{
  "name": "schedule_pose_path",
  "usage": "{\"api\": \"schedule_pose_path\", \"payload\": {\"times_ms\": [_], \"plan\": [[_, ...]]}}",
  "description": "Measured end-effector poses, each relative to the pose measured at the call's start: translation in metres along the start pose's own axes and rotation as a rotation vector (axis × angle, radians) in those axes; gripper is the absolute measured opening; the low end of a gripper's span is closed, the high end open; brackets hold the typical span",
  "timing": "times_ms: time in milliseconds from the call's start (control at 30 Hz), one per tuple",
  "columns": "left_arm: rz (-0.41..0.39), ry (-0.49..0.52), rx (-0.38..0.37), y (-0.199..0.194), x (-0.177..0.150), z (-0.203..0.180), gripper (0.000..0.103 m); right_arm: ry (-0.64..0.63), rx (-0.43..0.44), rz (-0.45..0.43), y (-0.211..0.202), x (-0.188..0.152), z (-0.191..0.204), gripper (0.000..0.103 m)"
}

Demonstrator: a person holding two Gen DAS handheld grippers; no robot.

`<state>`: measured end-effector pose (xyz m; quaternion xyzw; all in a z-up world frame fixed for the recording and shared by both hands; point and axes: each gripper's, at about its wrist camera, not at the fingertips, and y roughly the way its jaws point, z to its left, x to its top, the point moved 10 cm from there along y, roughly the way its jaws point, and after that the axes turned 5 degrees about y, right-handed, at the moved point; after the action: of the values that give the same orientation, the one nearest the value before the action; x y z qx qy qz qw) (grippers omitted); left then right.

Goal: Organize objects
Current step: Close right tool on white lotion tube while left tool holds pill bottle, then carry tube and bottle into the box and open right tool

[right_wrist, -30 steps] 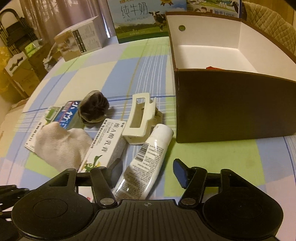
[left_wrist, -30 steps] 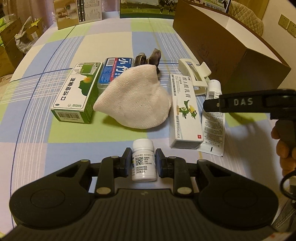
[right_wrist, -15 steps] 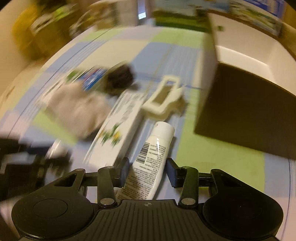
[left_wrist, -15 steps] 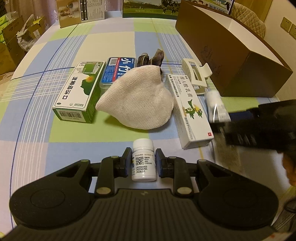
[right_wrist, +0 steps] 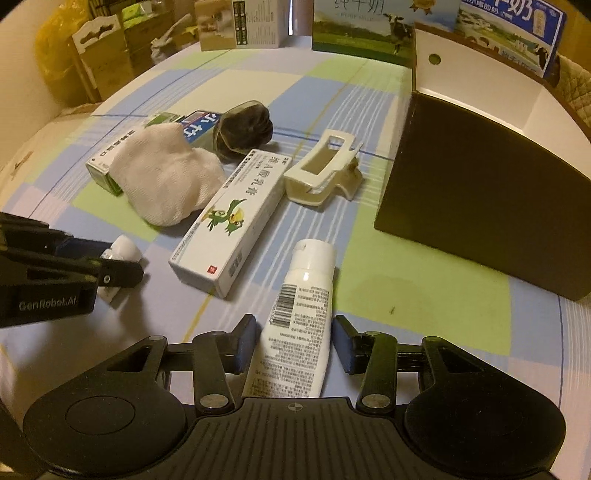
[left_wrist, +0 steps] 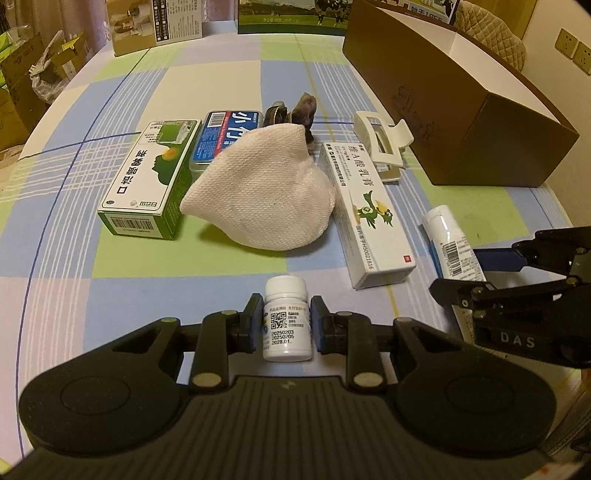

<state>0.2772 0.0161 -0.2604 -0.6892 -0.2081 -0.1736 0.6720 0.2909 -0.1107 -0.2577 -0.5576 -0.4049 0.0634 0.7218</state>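
- Left gripper (left_wrist: pixel 287 323) was clamped on small white pill bottle (left_wrist: pixel 286 318), both pads against its sides, bottle upright on checked tablecloth (left_wrist: pixel 110 295) near the front edge
- Right gripper (right_wrist: pixel 295 343) straddled white tube (right_wrist: pixel 297 321); left pad touching the tube, right pad just clear of it, so fingers narrow but not fully gripping; tube flat on the cloth, cap pointing away
- Long white ointment carton (left_wrist: pixel 365 218) lay just left of the tube, apart from it
- White knit cloth (left_wrist: pixel 262 192) bunched in the middle, overlapping blue tin (left_wrist: pixel 225 138)
- Green-and-white box (left_wrist: pixel 147 181) flat, left of the cloth, beside the tin
- Dark fabric bundle (right_wrist: pixel 242 129) behind the cloth
- Cream hair claw clip (right_wrist: pixel 323 170) touching the far end of the carton
- Brown open box (right_wrist: pixel 480 199) to the right, well apart from the tube; white inside, contents not visible
- Milk cartons (right_wrist: pixel 362 26) at the far table edge
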Motion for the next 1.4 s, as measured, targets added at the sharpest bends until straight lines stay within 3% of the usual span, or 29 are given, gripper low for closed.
{"api": "schedule_pose_path", "payload": {"times_ms": [567,967,1400], "plan": [[-0.009,0.007,0.005,-0.004,0.003,-0.002,0.023,0.030,0.060,0.015,-0.008,0.002,-0.003,0.036],[-0.073,-0.001,-0.039,-0.033,0.030,-0.017,0.023,0.080,0.145,-0.093,-0.053,0.030,-0.006,0.036],[-0.161,0.052,-0.090,-0.062,0.082,-0.051,0.023,0.071,0.154,-0.205,-0.102,0.057,-0.028,0.036]]}}
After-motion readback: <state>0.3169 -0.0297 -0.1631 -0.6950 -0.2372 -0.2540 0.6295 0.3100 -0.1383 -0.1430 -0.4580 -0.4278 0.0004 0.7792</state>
